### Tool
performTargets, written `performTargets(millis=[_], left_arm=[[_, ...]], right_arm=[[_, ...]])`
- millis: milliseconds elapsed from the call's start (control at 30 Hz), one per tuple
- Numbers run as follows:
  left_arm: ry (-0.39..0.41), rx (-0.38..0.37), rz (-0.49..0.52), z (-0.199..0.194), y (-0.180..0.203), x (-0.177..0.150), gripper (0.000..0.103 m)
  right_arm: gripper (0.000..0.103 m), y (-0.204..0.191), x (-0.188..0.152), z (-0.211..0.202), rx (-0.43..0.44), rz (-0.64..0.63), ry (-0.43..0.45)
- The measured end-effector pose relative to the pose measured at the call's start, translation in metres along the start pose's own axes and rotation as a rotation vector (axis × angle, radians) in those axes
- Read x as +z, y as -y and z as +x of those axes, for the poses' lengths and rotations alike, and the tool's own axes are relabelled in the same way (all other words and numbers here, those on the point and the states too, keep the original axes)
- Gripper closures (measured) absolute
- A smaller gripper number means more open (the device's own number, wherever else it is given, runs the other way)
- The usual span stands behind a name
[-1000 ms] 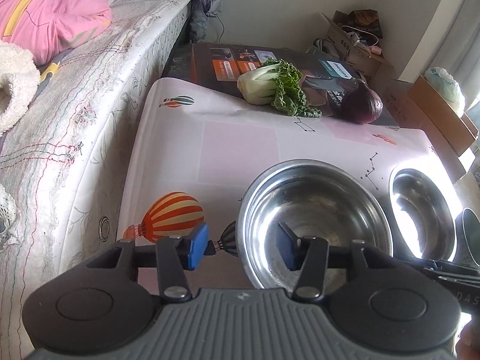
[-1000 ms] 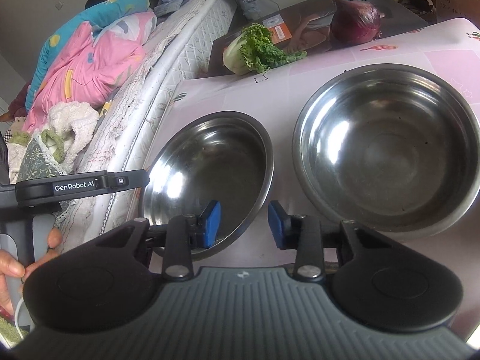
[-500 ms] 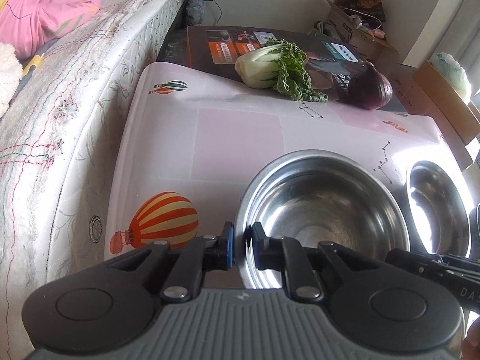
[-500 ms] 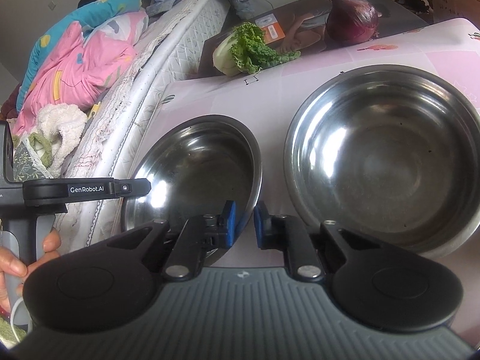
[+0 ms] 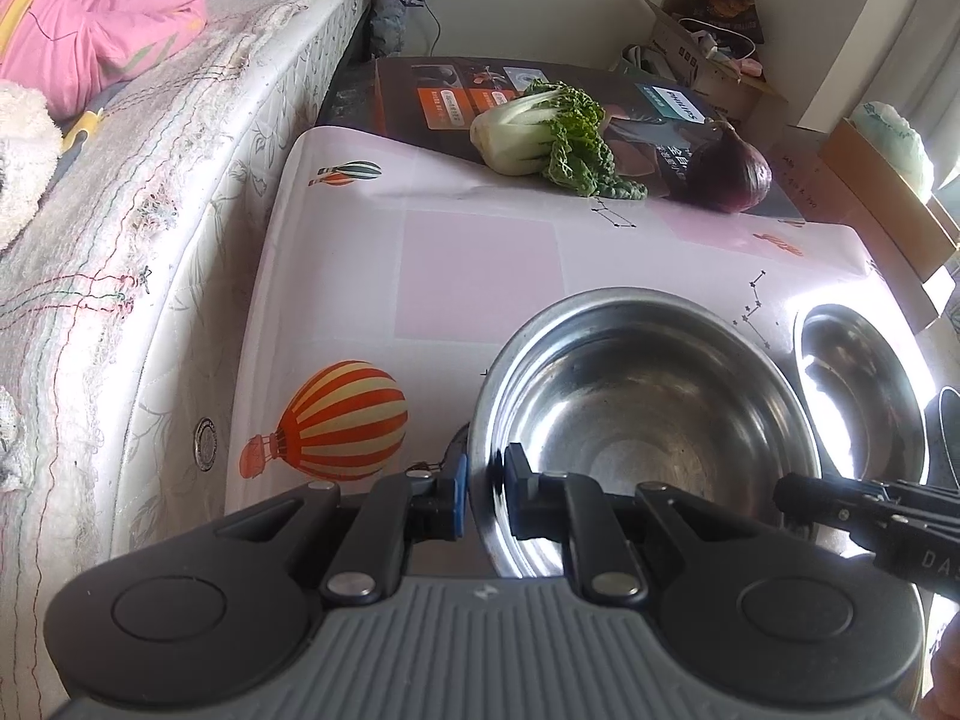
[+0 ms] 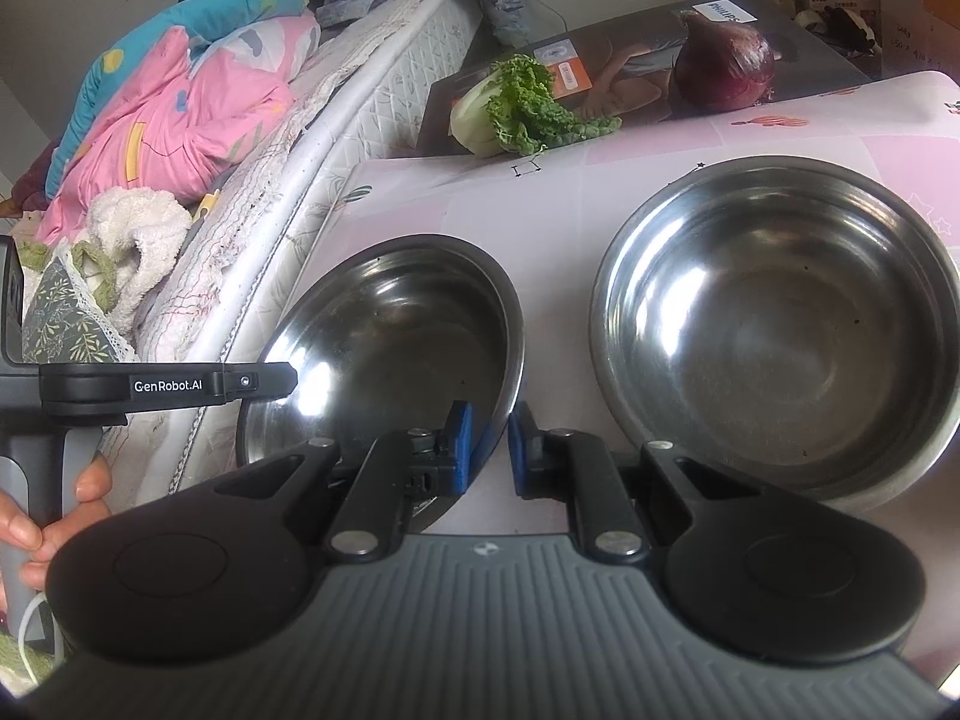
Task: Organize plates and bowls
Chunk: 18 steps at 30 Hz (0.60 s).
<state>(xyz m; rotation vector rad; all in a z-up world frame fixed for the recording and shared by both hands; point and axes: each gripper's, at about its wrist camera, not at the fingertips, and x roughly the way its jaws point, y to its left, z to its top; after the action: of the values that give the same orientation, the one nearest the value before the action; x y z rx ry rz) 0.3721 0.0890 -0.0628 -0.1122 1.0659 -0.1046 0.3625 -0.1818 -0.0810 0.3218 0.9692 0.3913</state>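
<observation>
Bedside table (image 5: 480,276): near bowl (image 5: 648,420) rim pinched by L gripper (image 5: 483,495) and R gripper (image 6: 491,441), jaws closed; lift w/ both, nesting into far bowl (image 6: 780,330) needed next.

Near bowl (image 5: 648,420): polished metal, mirror-bright, faint scuffs on the floor. Second bowl (image 6: 780,330), at 3 o'clock of it: same steel, glossy, small dark specks inside. Table cover (image 5: 480,264): smooth, slightly sheened sheet (plastic or coated cloth, cannot tell), printed. Left gripper (image 5: 483,495) and right gripper (image 6: 489,444): matt black plastic, ribbed grey housing, blue pads, bright metal rivets. Mattress (image 5: 150,210), at 9 o'clock: quilted cloth, frayed threads. Box (image 5: 456,96), at 12 o'clock: glossy printed card. Towel (image 6: 138,228): fluffy cloth.
</observation>
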Motion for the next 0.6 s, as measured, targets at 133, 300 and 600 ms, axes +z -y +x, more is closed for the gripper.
performTargets(millis=[133,300,600], left_arm=[[0.006,-0.004,0.0,-0.01,0.002,-0.004,0.09],[0.024,0.0,0.012,-0.026,0.009,-0.006,0.09],[0.057,-0.001,0.071,-0.052,0.045,-0.006,0.09]], right_arm=[[0.091,-0.003,-0.001,-0.011,0.005,-0.013,0.008],[0.091,-0.005,-0.003,-0.027,0.009,-0.022,0.025],[0.091,0.01,-0.005,-0.066,0.016,0.0,0.075]])
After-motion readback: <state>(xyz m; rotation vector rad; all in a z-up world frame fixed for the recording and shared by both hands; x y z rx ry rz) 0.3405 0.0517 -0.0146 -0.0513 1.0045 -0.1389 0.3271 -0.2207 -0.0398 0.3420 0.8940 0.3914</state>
